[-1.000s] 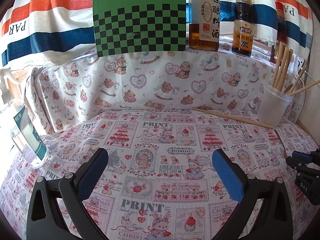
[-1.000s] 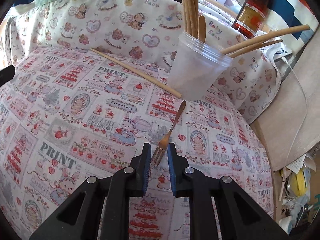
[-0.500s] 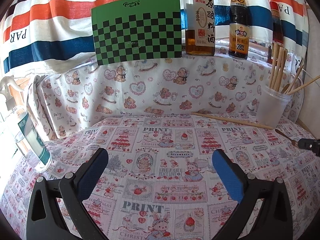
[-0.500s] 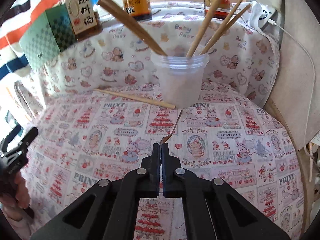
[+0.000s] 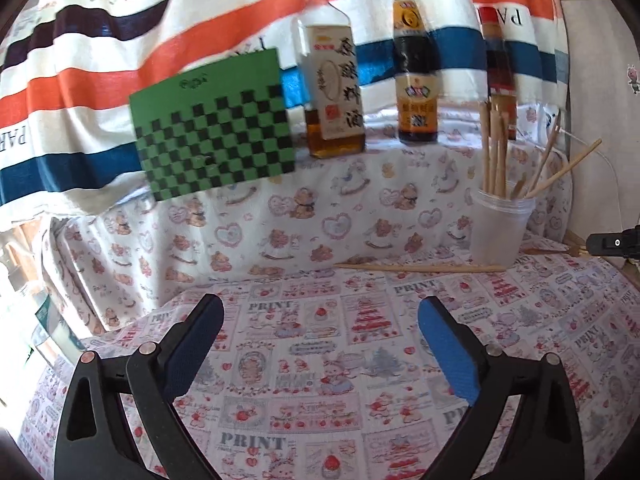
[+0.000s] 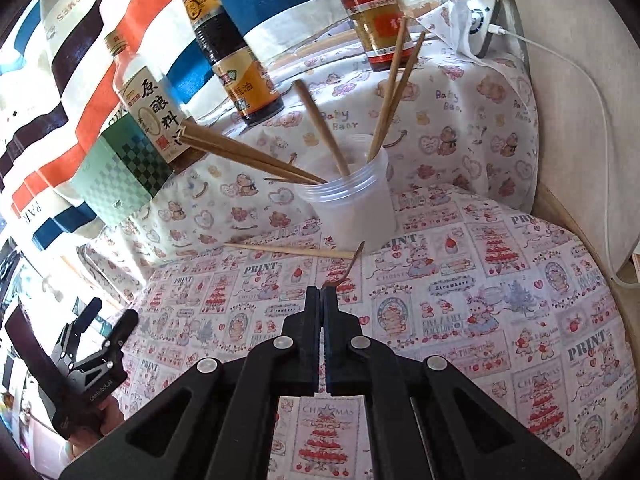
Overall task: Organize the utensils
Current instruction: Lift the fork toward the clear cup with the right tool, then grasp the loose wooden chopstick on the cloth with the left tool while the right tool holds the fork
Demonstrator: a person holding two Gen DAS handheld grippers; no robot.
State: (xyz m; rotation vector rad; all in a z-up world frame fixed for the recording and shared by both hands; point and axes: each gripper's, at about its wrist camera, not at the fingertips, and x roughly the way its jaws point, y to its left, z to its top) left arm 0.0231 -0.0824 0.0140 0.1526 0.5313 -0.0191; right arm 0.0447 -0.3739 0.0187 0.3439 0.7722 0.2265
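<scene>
My right gripper is shut on the tines of a small wooden fork and holds it above the cloth, its handle pointing at a clear plastic cup. The cup holds several wooden chopsticks. One loose chopstick lies on the cloth left of the cup. In the left wrist view the cup stands at the right, the loose chopstick in front of it, and the right gripper with the fork shows at the right edge. My left gripper is open and empty over the cloth.
Three sauce bottles and a green checkered board stand on the raised ledge at the back. A patterned cloth covers the table. A white cable and a beige wall are at the right. A spray bottle is at the left.
My right gripper closed on the fork's tines and lifted it off the cloth toward the cup. My left gripper rose and tilted back, staying open.
</scene>
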